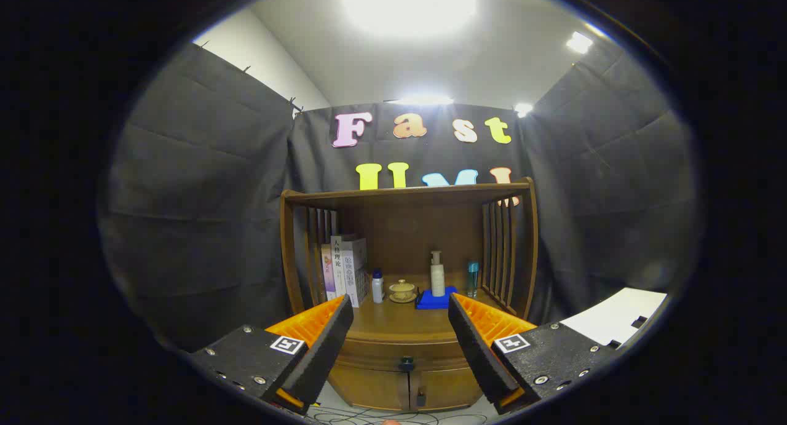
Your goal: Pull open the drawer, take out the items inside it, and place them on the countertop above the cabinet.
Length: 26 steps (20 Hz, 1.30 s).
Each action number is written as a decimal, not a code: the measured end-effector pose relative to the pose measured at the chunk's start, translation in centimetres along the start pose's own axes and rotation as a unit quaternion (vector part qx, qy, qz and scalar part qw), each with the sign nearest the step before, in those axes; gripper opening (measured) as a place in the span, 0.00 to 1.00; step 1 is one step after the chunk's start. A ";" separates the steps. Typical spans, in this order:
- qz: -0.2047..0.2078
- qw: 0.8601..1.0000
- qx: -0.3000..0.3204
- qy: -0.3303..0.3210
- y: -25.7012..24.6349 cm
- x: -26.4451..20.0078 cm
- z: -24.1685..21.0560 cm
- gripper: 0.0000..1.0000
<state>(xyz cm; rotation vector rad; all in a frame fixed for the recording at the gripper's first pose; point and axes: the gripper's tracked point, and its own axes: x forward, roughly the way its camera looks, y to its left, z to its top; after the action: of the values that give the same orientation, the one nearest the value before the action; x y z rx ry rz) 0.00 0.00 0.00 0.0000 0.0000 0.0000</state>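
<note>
Ahead of your fingers stands a wooden cabinet [406, 345] with a slatted shelf frame rising from its countertop [393, 323]. On that countertop, from one side to the other, you have three books [345, 268] standing upright against the slats, one small white bottle with a dark cap [377, 286], one lidded tea cup on a saucer [403, 290], one pump bottle [437, 274] standing on a blue block [436, 299], and one slim teal bottle [472, 278] near the far slats. These things crowd the back half of the top; the front strip is bare wood.

Your gripper [399, 339] is spread wide, holds nothing and touches nothing. Between its fingers and beyond them you see the drawer [393, 354] just under the countertop, closed, with one dark knob [406, 364] at its middle. Below the drawer are two cabinet doors [375, 388]. Cables [375, 417] lie on the floor at the cabinet's foot, and a white surface [615, 320] sits off beyond your right finger.
</note>
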 end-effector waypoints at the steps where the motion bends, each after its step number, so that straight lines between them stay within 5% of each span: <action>1: 0.004 1.000 0.004 0.000 0.2 0.1 -0.1 0.96; 16: 0.027 0.999 -0.022 0.038 1.4 3.0 -5.0 0.96; 26: 0.028 0.999 -0.044 0.003 0.2 5.6 -6.0 0.96</action>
<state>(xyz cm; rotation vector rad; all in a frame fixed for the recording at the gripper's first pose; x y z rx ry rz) 5.59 0.19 -6.04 -0.0888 0.0066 0.0550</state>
